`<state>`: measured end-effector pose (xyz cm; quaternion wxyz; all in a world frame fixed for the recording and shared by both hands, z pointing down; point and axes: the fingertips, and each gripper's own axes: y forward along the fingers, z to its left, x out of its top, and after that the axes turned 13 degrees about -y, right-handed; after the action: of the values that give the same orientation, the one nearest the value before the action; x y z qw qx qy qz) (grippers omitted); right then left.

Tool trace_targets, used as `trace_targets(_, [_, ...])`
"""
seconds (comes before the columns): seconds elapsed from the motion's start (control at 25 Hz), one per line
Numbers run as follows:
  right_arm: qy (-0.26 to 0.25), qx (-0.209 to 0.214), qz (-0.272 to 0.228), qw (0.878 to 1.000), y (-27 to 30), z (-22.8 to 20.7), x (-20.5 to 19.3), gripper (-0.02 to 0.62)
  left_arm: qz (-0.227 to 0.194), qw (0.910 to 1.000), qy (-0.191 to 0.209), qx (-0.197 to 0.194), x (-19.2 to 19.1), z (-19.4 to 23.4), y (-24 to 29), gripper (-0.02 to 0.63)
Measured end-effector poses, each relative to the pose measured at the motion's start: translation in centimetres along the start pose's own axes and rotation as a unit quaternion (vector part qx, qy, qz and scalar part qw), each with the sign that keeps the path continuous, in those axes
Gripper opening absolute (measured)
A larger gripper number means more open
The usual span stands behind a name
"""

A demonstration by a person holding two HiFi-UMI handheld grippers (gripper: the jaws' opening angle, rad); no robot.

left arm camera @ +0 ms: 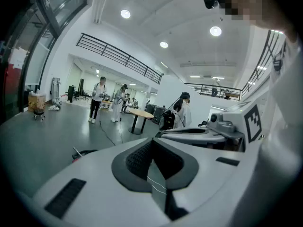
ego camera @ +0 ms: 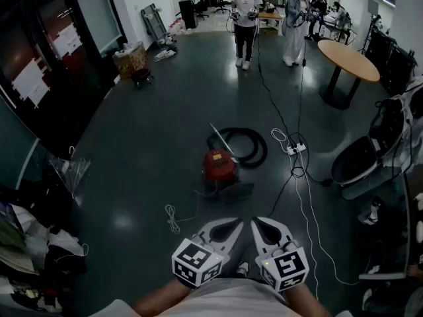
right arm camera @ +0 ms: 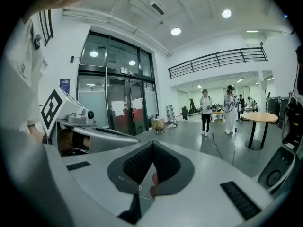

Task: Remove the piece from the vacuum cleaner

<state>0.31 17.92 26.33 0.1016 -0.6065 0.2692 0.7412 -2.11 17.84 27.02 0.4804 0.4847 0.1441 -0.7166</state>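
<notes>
A small red vacuum cleaner stands on the dark floor a few steps ahead. Its black hose curls in a loop behind it. A thin pale rod slants up over the vacuum's top. Both grippers hang low in the head view, well short of the vacuum. My left gripper is shut with nothing in it, and its tips meet in its own view. My right gripper is shut and empty too. A sliver of the red vacuum shows under its pads.
A white power strip and cables trail right of the vacuum; a loose white cord lies front left. Two people stand at the back by a round wooden table. Black chairs crowd the right, clutter the left.
</notes>
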Motion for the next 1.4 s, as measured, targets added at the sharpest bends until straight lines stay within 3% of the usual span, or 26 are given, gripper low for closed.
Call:
trace_targets(0.44, [0.005, 0.01, -0.003, 1.0, -0.7, 0.4, -0.3, 0.015, 0.002, 1.0, -0.002, 0.003, -0.8, -0.6, -0.2, 0.006])
trace_targets(0.68, [0.008, 0.005, -0.058, 0.998, -1.1, -3.8, 2.2, 0.017, -0.032, 0.9983, 0.044, 0.021, 2.5, 1.1, 0.3, 0.006])
trace_targets(0.92, [0.03, 0.014, -0.026, 0.999, -1.1, -3.0, 0.7, 0.015, -0.02, 0.9982, 0.001, 0.057, 1.0, 3.2, -2.1, 0.006])
trace_targets(1.4, [0.042, 0.026, -0.031, 0.998, -1.4, -4.7, -1.6, 0.016, -0.02, 0.997, 0.001, 0.075, -0.6, 3.3, -0.2, 0.006])
